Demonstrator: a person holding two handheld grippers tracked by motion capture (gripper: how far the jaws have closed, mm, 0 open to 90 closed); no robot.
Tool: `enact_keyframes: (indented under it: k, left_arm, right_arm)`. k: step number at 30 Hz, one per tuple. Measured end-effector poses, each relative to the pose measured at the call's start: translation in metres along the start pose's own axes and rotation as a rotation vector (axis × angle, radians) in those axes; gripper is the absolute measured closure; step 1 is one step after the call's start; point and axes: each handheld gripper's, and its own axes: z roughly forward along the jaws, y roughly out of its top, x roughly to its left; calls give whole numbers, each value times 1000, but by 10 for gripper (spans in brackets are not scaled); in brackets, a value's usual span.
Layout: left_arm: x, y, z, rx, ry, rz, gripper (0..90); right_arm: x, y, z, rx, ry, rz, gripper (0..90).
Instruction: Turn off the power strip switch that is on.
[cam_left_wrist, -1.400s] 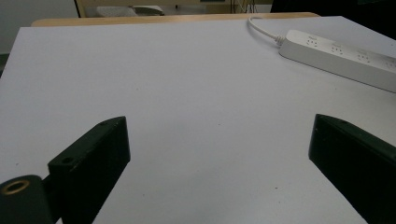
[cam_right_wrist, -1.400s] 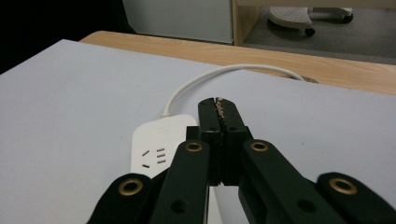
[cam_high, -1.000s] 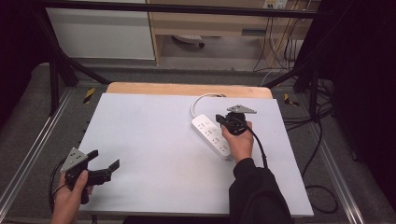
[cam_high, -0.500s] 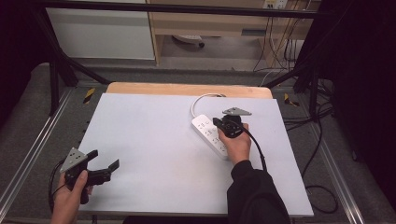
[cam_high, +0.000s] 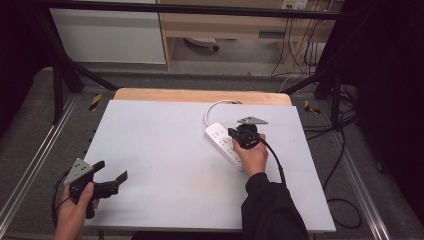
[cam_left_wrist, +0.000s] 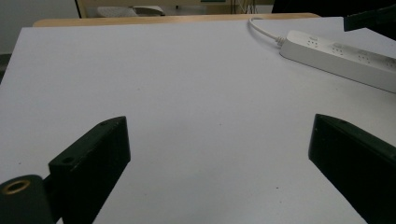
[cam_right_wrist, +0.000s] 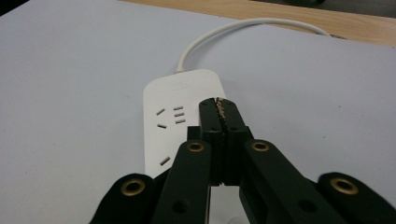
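A white power strip lies on the right half of the pale table, with its white cable curling toward the back edge. My right gripper hovers just over the strip's middle, jaws pressed together with nothing between them. In the right gripper view the shut tips sit beside the strip's far sockets. My left gripper rests at the front left corner, jaws wide apart over bare table. The left gripper view shows the strip at upper right.
A strip of wooden tabletop shows along the back edge. Behind it stand a white cabinet and a wooden shelf. Cables trail on the floor to the right. Metal rails flank the table.
My right gripper has shifted slightly left and nearer over the power strip, still shut. The left gripper has kept still.
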Motion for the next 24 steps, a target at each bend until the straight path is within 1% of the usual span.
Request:
enact_keyframes:
  k: [3, 5, 11, 13, 17, 19, 24]
  left_arm:
    - [0, 0, 0, 0, 1, -1, 54]
    - [0, 0, 0, -1, 1, -2, 54]
    - [0, 0, 0, -1, 1, -1, 54]
    - [0, 0, 0, -1, 1, -1, 54]
    - [0, 0, 0, 1, 0, 2, 54]
    - [0, 0, 0, 1, 0, 2, 54]
    - [0, 0, 0, -1, -1, 1, 54]
  right_arm:
    - [0, -1, 0, 4, 0, -5, 900]
    - [0, -2, 0, 8, -21, -13, 900]
    - [0, -8, 1, 15, -22, -7, 900]
    - [1, -9, 1, 3, -17, -6, 900]
    - [1, -10, 2, 6, -18, -12, 900]
    - [2, -11, 2, 6, -21, -1, 900]
    - [1, -13, 4, 4, -31, 5, 900]
